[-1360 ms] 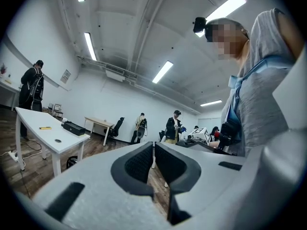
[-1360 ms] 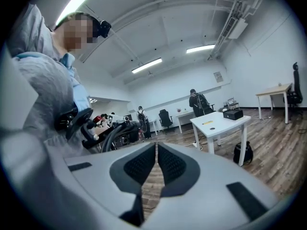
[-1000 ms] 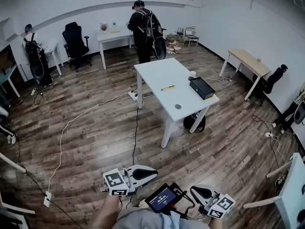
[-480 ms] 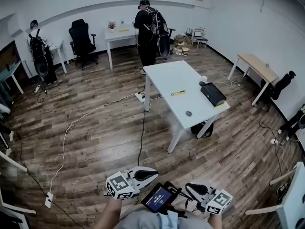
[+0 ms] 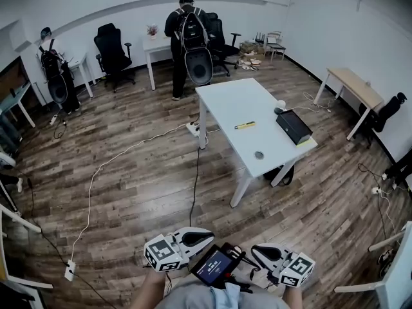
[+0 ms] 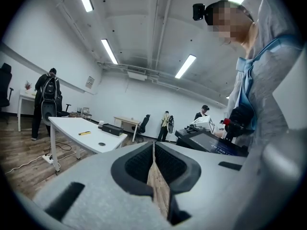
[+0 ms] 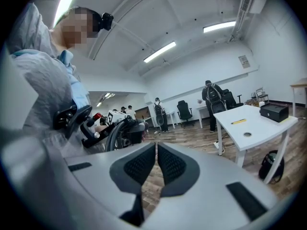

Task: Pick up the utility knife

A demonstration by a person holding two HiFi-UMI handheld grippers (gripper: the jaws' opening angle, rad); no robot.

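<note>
Utility knife, slim and yellow (image 5: 244, 125), lies on the white rectangular table (image 5: 226, 98), well ahead of us, a little rightward, long axis roughly crosswise. Left claw (image 5: 207, 235) and right claw (image 5: 255, 252): both closed, empty. We judge the right one slightly nearer.

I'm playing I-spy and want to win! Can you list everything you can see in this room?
white table: one, white, middle of the room
utility knife: one, yellow, on the white table
box: one, black, table's right edge
round thing: one, dark, table's near end
bag: one, dark, floor under the table
office chairs: two, black, by the far wall
person with backpack: one, dark clothes, at the far desk
wooden table: one, light brown, right side
power strip: one, white, floor beside the table
screen device: one, black, between the grippers
left gripper: one, grey, shut, empty
right gripper: one, grey, shut, empty
</note>
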